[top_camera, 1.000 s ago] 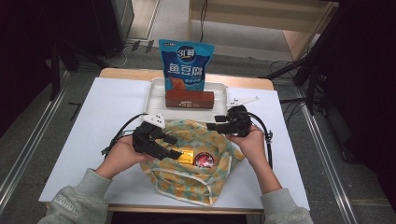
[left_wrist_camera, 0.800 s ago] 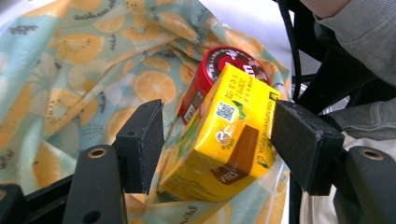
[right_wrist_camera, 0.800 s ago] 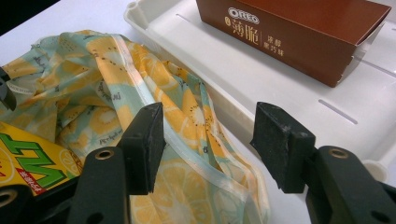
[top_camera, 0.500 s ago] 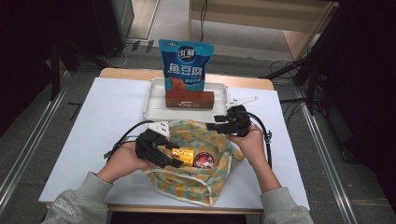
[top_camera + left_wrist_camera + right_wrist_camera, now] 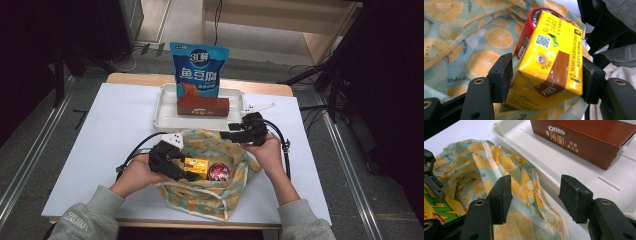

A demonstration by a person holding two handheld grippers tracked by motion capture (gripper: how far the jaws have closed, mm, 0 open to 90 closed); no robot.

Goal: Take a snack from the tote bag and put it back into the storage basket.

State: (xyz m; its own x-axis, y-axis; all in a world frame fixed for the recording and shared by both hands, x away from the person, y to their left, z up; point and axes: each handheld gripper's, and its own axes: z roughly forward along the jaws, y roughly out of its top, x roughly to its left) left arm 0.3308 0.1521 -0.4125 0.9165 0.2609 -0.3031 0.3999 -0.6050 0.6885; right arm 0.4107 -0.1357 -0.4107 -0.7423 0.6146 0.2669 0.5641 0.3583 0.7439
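A yellow drink carton (image 5: 549, 62) lies in the open fruit-print cloth bag (image 5: 210, 200), leaning on a red can (image 5: 529, 30). My left gripper (image 5: 546, 77) has just been closing its jaws, and both pads now press the carton's sides. From above, the left gripper (image 5: 187, 167) reaches into the bag's mouth from the left, with the carton (image 5: 196, 166) and can (image 5: 219, 172) side by side. My right gripper (image 5: 535, 195) hovers open over the bag's rim (image 5: 524, 185) at its far right edge, pads apart and gripping nothing. It appears from above as the right gripper (image 5: 227, 134).
A white tray (image 5: 165, 107) stands just behind the bag, holding a brown Oreo box (image 5: 202, 106) and an upright blue snack pouch (image 5: 198, 70). The tray's wall (image 5: 544, 182) is close beside my right jaws. Bare white table spreads to the left and right.
My left gripper has slid a little lower and nearer into the bag, and its jaws have come in around the yellow carton. The right hand and the bag have kept still.
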